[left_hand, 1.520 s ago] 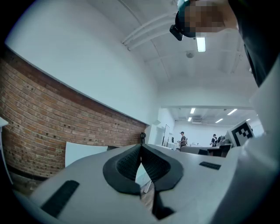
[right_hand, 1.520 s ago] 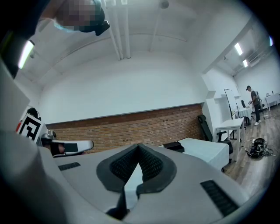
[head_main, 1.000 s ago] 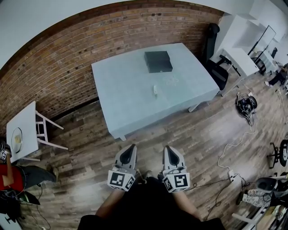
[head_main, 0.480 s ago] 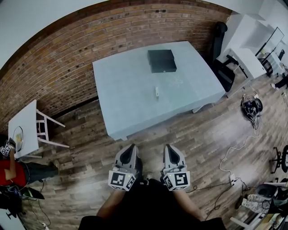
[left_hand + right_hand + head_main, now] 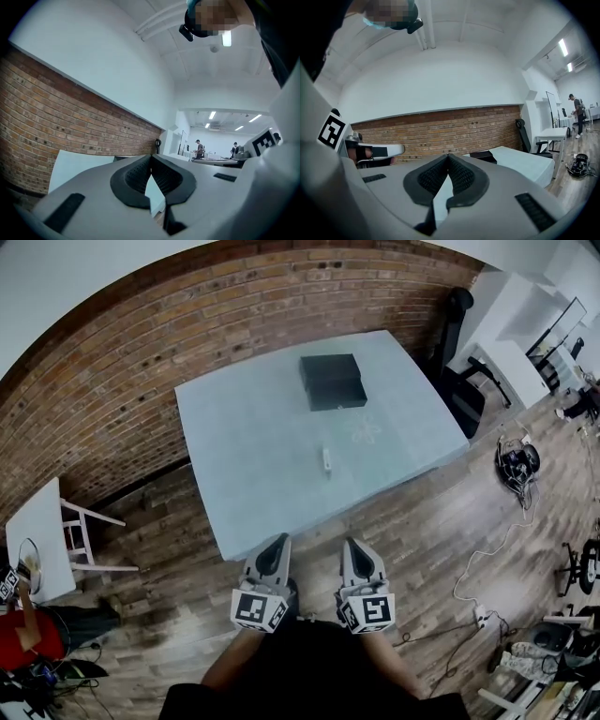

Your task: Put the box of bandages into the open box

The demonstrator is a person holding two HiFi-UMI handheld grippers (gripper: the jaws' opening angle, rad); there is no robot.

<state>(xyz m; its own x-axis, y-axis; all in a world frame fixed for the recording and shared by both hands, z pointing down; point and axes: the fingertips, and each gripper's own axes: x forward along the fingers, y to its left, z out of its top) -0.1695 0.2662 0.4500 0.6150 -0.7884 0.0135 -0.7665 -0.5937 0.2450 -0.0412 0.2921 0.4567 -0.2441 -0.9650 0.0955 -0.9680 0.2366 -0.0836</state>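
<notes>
- The left tool (image 5: pixel 277 545) is held level, pointing forward, its jaws brought together with nothing between them.
- The right tool (image 5: pixel 353 547) is held just beside it and parallel, its jaws likewise closed and empty.
- The left forearm (image 5: pixel 223 673) and right forearm (image 5: pixel 401 677) are kept close to the body.

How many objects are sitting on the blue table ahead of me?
2. A dark box sits toward the far side of the table; a small white box lies nearer the middle, closer to you. Smaller items could be missed from the head view.
</notes>
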